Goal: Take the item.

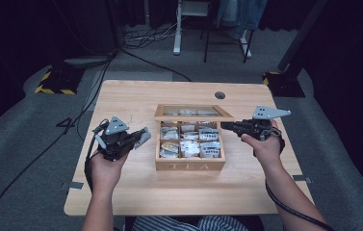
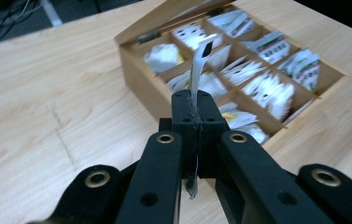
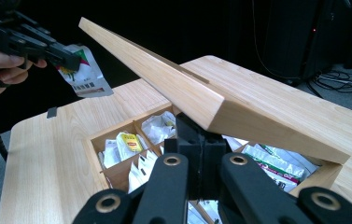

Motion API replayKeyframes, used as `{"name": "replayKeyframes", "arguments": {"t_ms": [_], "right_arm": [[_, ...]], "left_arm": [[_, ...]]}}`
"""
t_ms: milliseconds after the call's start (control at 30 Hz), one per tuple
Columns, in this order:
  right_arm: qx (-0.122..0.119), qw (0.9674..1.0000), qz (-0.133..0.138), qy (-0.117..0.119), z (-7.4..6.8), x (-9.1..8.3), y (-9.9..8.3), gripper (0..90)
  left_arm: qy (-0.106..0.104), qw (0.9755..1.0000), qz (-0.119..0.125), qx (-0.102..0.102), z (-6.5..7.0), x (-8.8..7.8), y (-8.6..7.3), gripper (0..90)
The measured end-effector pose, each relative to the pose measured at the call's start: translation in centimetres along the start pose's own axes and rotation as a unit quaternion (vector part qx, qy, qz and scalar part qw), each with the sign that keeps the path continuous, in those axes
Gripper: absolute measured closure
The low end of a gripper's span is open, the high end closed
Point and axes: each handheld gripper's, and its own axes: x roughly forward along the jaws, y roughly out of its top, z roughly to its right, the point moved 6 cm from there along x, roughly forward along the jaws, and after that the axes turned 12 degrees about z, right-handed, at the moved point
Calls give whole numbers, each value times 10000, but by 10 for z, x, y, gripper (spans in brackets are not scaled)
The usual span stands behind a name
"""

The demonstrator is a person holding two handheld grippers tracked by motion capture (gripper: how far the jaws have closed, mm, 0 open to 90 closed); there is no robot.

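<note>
A wooden tea box marked TEA stands mid-table, its compartments full of white tea packets. Its glass-paned lid is tilted half open. My right gripper is shut, its tips tucked under the lid's right front edge and touching it from below. Left of the box, my left gripper is shut on a single tea packet held above the table. The left gripper view shows that packet edge-on, sticking up from the jaws. In the right gripper view the packet hangs from the left gripper.
The light wood table has bare room left of and in front of the box, and a round cable hole at the back. Cables run over the grey floor to the left. Stand legs rise beyond the table.
</note>
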Motion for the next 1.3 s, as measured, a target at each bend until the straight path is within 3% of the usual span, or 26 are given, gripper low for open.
{"name": "replayKeyframes", "arguments": {"t_ms": [33,133,233,267,333,400,500,567,700,867,967,1067,1300], "right_arm": [[0,10000,0,0,0,0,0,900],[1,10000,-11,1,0,1,-1,900],[4,10000,-23,3,0,1,-1,900],[3,10000,-23,3,0,1,-1,900],[9,10000,-15,8,0,1,-1,900],[5,10000,-24,5,0,2,-2,900],[-9,10000,-42,11,0,2,-2,900],[-8,10000,-45,7,-1,3,-3,900],[-7,10000,-46,5,-1,3,-3,900],[2,10000,-61,-1,-1,3,-3,900],[0,10000,-66,0,-1,3,-3,900],[10,10000,-65,8,-1,3,-3,900],[14,10000,-67,9,-1,3,-4,900]], "left_arm": [[0,10000,0,0,0,0,0,893],[150,9995,-93,-278,-15,2,-13,892],[208,9990,-158,-365,-22,3,-18,893],[264,9982,-193,-501,-28,5,-24,893],[280,9980,-234,-522,-31,6,-27,893],[326,9965,-338,-692,-38,10,-35,892],[379,9953,-413,-794,-44,13,-41,892],[429,9945,-464,-839,-47,14,-44,892],[768,9921,-737,-671,-53,20,-55,890],[758,9905,-830,-791,-59,27,-64,890],[701,9910,-769,-839,-61,28,-66,890],[632,9895,-710,-1086,-68,32,-71,889],[755,9875,-680,-1206,-74,36,-76,875]]}}
